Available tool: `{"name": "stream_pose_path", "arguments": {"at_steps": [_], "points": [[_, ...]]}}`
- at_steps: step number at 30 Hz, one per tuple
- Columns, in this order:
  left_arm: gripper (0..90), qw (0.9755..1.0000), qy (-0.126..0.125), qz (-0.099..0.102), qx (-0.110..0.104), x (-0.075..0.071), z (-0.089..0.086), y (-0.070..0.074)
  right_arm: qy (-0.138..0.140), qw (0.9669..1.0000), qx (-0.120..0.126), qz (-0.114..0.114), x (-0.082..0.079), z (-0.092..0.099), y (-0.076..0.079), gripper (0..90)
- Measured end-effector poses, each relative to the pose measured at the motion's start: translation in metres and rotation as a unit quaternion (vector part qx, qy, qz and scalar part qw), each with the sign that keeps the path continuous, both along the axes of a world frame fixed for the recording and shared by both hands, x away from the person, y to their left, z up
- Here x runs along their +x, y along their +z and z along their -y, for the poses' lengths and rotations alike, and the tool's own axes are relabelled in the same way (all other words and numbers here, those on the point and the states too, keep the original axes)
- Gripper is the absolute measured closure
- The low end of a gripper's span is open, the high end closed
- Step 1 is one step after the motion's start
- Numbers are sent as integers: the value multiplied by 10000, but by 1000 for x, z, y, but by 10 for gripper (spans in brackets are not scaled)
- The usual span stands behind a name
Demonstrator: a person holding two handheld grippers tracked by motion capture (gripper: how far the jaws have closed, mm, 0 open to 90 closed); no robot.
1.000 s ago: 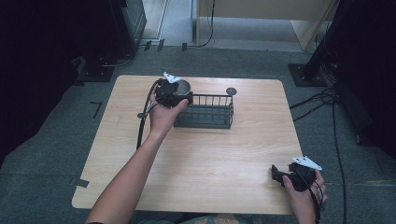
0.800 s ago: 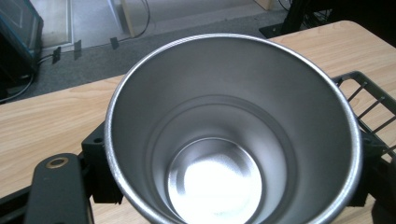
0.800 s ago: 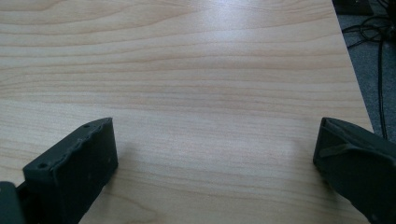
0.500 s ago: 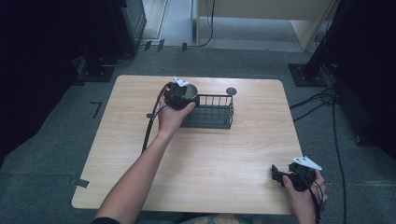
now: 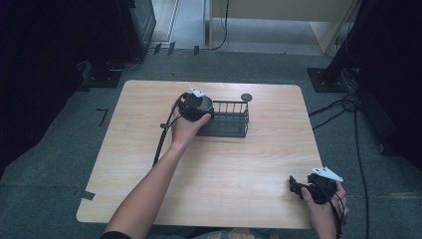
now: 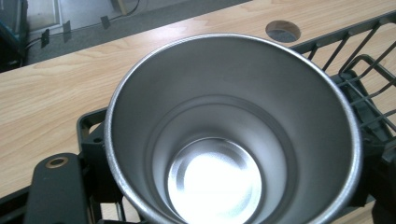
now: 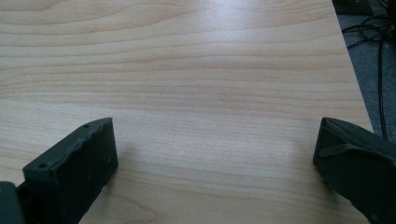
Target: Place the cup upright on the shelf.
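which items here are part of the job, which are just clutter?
In play:
- steel cup, held by the left tongs
- black wire basket, with the cup over its left end

Just there:
- round hole in the table behind the basket
- right tongs, open, idle over bare wood
- floor cables

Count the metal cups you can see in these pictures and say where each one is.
1. The metal cup is held in the left claw, upright, over the left end of the wire basket.
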State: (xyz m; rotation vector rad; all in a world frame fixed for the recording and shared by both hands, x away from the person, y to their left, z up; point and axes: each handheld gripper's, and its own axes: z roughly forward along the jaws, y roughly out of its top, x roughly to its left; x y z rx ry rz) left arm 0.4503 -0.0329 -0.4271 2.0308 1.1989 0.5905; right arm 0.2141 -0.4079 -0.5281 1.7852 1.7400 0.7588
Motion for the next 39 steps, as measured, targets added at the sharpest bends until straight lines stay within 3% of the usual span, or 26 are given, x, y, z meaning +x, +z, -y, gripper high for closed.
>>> {"name": "stream_pose_path", "arguments": {"at_steps": [4, 9, 14, 22, 39], "points": [[186, 9999, 13, -10, 122, 0, 1, -4, -3, 10000, 3, 2, 0, 0, 0, 0], [181, 9999, 89, -37, 65, 1, -1, -5, -3, 10000, 3, 1, 0, 0, 0, 0], [102, 9999, 137, -76, 65, 1, -3, -3, -1, 10000, 0, 1, 0, 0, 0, 0], [0, 9999, 76, 5, -137, -2, -11, 8, -5, 10000, 3, 0, 0, 0, 0, 0], [0, 9993, 71, 171, -330, -30, -40, 33, -4, 10000, 3, 1, 0, 0, 0, 0]]}}
